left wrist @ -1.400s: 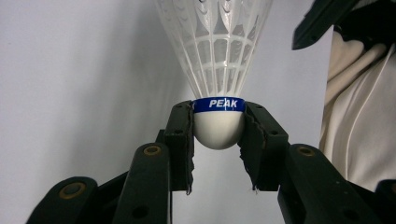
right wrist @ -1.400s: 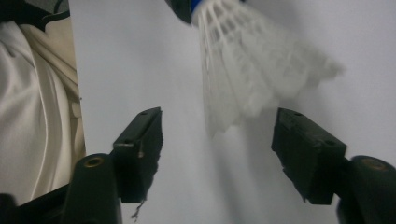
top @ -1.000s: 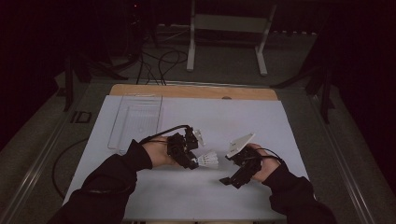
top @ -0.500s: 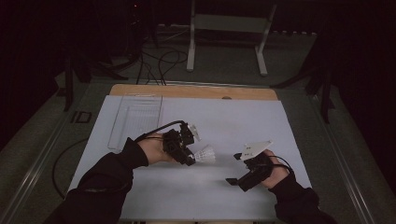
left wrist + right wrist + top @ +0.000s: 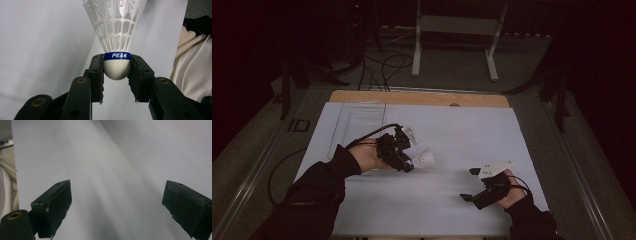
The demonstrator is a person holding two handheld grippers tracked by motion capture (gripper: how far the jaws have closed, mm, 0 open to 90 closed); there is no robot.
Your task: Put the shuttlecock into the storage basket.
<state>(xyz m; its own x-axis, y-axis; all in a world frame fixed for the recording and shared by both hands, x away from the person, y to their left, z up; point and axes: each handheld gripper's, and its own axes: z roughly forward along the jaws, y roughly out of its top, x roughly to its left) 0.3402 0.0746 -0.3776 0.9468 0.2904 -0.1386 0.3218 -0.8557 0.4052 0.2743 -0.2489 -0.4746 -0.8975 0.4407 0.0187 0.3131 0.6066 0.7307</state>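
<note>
Two grippers are mine: my left gripper (image 5: 117, 75) is clenched on the white cork of a shuttlecock (image 5: 116, 50), pinched just below its blue band, skirt pointing away, left of centre in the high view. My right gripper (image 5: 472, 184) sits lower right, jaws spread wide and empty above the counter (image 5: 452, 130). With so rounded a cork, I judge it could squirt out if my squeeze slackens or tilts. At upper left lies a clear tray (image 5: 357, 120); I cannot tell what it holds.
</note>
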